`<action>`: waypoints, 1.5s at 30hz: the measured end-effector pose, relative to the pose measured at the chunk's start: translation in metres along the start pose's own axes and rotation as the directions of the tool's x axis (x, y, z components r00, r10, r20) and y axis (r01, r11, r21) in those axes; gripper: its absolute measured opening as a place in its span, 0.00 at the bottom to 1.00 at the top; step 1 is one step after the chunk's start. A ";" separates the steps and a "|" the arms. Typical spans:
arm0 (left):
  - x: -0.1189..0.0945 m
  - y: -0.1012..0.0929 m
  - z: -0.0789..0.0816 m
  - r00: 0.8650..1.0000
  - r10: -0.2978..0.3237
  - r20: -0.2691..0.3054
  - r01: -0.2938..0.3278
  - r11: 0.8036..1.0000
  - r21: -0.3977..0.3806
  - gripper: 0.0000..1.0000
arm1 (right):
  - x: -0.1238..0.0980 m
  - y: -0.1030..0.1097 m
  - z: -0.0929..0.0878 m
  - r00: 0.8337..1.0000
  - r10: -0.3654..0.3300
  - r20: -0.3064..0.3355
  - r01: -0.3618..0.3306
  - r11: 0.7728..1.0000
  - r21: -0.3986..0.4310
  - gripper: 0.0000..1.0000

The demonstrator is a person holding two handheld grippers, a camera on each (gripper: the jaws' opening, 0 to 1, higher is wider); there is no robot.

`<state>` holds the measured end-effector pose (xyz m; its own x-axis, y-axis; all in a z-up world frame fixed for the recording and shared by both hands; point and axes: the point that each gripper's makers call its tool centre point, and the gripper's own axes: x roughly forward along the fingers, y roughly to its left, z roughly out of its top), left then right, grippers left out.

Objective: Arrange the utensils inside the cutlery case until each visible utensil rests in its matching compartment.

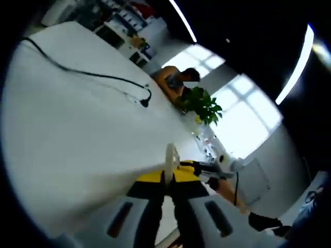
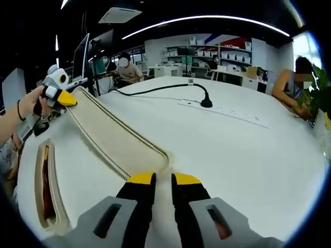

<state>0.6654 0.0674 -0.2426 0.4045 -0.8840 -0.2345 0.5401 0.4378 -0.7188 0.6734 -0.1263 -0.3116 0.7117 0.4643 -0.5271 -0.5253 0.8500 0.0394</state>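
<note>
Tips of right tool (image 2: 164, 178) nearly together at the near edge, seemingly nipped on the near end of the long cream panel (image 2: 111, 137) of the cutlery case. Just left of it, flat on the white bench (image 2: 243, 155), the case tray (image 2: 58, 204) with a brown utensil (image 2: 46, 188) lying along its slot. Farther left, left tool (image 2: 64, 98) in a hand (image 2: 28, 106), clamped on the panel's far end; same thin edge between its tips in the left gripper view (image 1: 169, 173). Looks light, thin, probably a little flexible: best held by both ends, kept level. Beyond, power strip (image 2: 227, 111) and cable (image 2: 155, 90).
</note>
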 end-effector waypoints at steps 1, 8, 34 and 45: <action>-0.001 -0.003 -0.001 1.000 -0.015 -0.002 0.015 0.999 0.036 0.04 | -0.005 0.000 0.001 1.000 0.029 -0.003 -0.029 1.000 -0.007 0.17; -0.008 -0.028 -0.015 0.995 -0.092 -0.040 0.100 0.937 0.336 0.04 | -0.039 0.005 0.024 0.990 0.091 0.109 -0.056 0.956 -0.286 0.17; -0.012 -0.033 -0.041 0.960 0.087 -0.267 0.198 0.461 0.865 0.04 | -0.048 0.036 -0.005 0.970 0.241 -0.035 -0.208 0.746 -0.633 0.04; -0.019 -0.023 -0.042 0.948 0.173 -0.268 0.164 0.456 0.875 0.07 | -0.060 0.053 0.000 0.978 0.195 0.077 -0.083 0.699 -0.711 0.02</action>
<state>0.6144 0.0669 -0.2493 0.2787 -0.8060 -0.5222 0.9583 0.1980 0.2059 0.6030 -0.1089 -0.2783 0.6293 0.6390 -0.4423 -0.7578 0.3782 -0.5317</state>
